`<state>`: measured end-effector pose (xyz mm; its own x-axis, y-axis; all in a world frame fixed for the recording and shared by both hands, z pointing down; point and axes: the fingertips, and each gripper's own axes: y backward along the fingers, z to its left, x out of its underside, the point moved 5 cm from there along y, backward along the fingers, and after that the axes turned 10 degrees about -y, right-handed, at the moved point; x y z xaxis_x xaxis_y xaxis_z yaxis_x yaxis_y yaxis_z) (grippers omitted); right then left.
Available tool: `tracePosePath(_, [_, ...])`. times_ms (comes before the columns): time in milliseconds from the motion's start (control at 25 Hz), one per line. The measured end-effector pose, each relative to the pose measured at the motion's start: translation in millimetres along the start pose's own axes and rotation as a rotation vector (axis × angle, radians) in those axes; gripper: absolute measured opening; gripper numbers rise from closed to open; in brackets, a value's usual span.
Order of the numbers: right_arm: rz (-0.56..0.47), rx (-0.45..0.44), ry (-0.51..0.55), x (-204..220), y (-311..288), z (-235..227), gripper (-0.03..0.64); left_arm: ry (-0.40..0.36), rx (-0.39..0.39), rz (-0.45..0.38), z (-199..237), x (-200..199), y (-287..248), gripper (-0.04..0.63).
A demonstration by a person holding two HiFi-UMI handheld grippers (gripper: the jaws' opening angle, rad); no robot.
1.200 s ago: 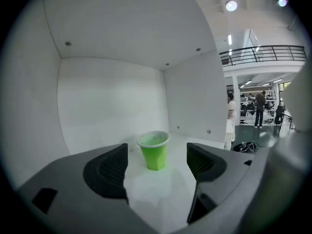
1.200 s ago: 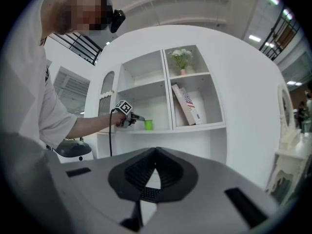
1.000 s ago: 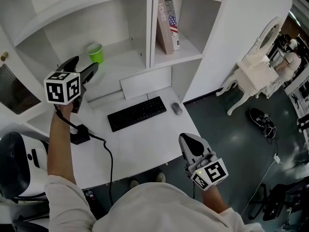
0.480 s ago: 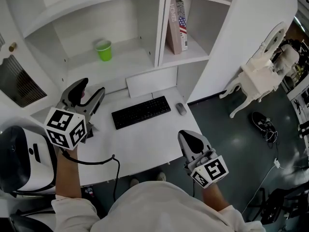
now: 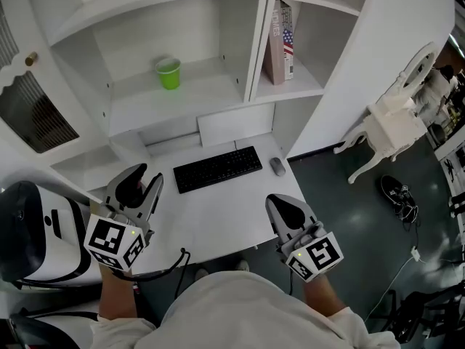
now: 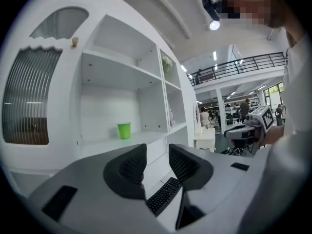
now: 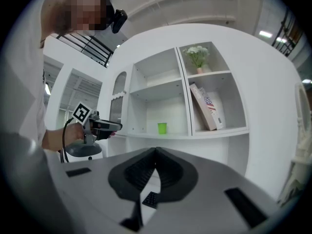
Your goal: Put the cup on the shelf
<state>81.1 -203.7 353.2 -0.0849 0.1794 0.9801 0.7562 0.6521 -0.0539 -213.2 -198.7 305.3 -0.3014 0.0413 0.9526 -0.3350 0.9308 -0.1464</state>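
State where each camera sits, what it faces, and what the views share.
Head view: on the head, looking steeply down at desk and shelf; shows both forearms, left gripper, right gripper.
Left gripper view: rides the left gripper, facing the shelf; its jaws have just been closing on nothing; shows torso, right gripper.
Right gripper view: rides the right gripper, facing the shelf past shut jaws; shows the left hand and gripper.
Shared: all three see the green cup on the shelf.

No print is legible; the lettering on the book [image 5: 285, 46] is too small.
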Motion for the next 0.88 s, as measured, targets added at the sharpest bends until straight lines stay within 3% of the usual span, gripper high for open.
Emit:
tracePosePath(240, [0.008, -0.018, 0.0, 2, -8, 5, 0.004, 0.048, -0.041, -0.01, -11, 18, 20, 0.033])
tracePosePath(360, [0.009, -0.024, 0.004, 3, -10, 8, 0.003, 0.073, -0.038, -0.013, -15, 25, 26, 0.012])
tracePosePath(880, [0.002, -0.043, 0.009, 1, -14, 15, 0.003, 0.084, -0.003, -0.008, -29, 36, 31, 0.002])
